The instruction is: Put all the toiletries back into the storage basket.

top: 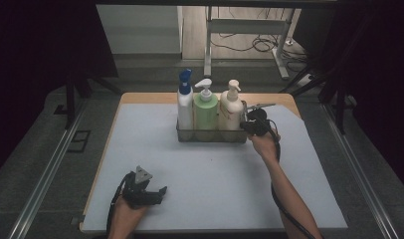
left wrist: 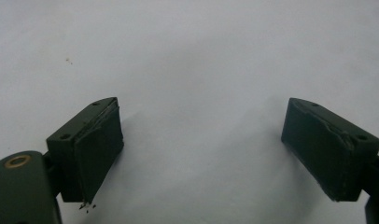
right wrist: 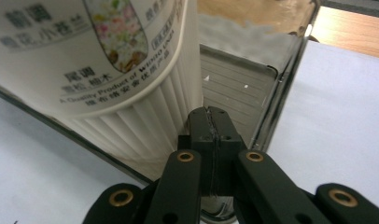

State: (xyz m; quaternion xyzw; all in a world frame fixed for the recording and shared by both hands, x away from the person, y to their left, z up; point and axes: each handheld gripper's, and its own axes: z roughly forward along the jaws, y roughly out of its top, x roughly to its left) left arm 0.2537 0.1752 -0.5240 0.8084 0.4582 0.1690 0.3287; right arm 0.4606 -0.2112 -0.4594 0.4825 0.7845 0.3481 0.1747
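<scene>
1. A clear rectangular basket (top: 211, 135) is standing toward the far middle of the white mat (top: 190, 169) that is covering the table.
2. Three pump bottles are standing upright in it in a row: a white bottle with a blue top (top: 184, 107) at the left, a green bottle (top: 205, 112) in the middle, and a cream bottle (top: 231, 110) at the right end.
3. The right gripper (top: 250, 125) is sitting at the basket's right end, with the person's hand (top: 264, 144) behind it and the forearm running back toward the near right edge of the table.
4. In the right gripper view, the right gripper (right wrist: 210, 122) is showing its jaws pressed together. They seem to be pinching the thin clear wall of the basket (right wrist: 276, 107) at its rim, though whether the wall really runs between the pads is hard to tell.
5. The cream bottle (right wrist: 108, 70) is rising just to the left of those closed jaws, inside the basket, its ribbed lower part very near them.
6. The left gripper (top: 149, 191) is resting on the mat near the table's front edge, well apart from the basket.
7. In the left gripper view, the left gripper (left wrist: 201, 144) is holding its jaws wide apart over the bare white mat (left wrist: 192, 56), with nothing between them.
</scene>
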